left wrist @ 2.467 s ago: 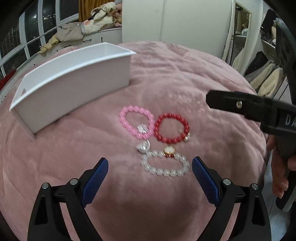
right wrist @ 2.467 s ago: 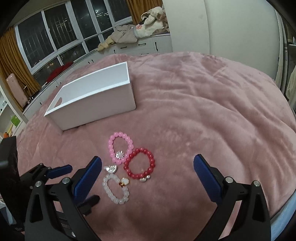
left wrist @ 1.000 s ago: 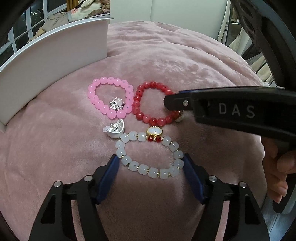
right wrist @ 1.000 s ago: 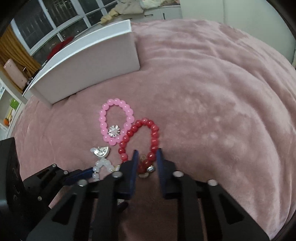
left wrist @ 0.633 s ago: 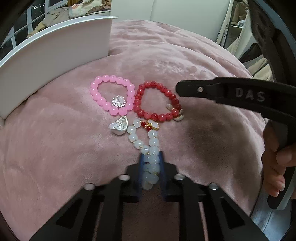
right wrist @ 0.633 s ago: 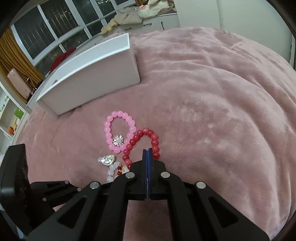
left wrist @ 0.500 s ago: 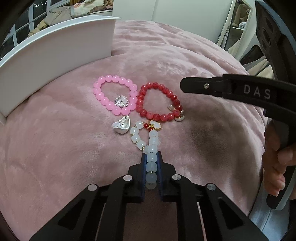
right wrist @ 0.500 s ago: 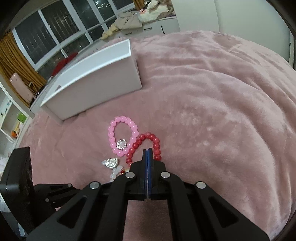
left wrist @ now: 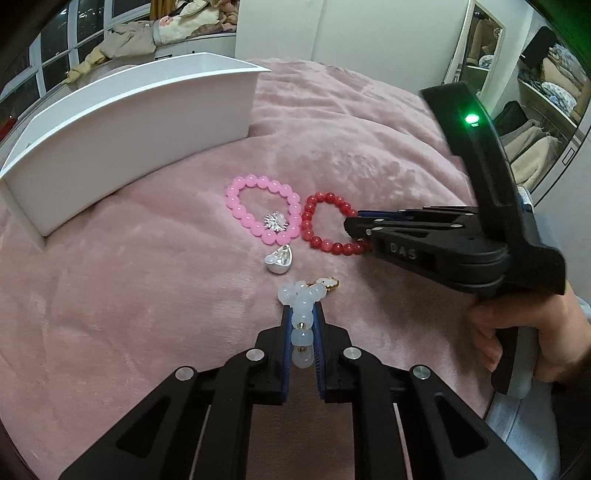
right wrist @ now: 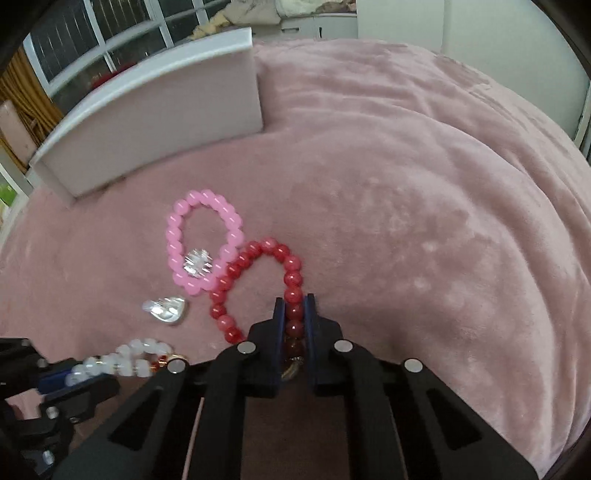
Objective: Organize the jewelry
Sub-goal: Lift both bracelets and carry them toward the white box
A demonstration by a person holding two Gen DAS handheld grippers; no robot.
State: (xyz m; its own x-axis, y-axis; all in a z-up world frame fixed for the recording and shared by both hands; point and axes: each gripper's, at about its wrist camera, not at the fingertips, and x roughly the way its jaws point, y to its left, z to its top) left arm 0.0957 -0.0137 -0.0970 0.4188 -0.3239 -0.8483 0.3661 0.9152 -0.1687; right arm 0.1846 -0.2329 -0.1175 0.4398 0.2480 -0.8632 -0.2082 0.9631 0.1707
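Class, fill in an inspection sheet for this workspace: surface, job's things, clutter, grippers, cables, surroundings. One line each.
Surface: pink blanket, plush, wrinkled.
Job's things: white box open on top; pink bracelet lying flat, touching the red bracelet; white bracelet; silver charm loose.
Clutter: nothing seen.
Grippers: left gripper jaws shut on white bracelet; right gripper jaws shut on red bracelet.
Cables: nothing seen.
Surroundings: windows, dark outside; clothes pile on the sill; closet shelves.
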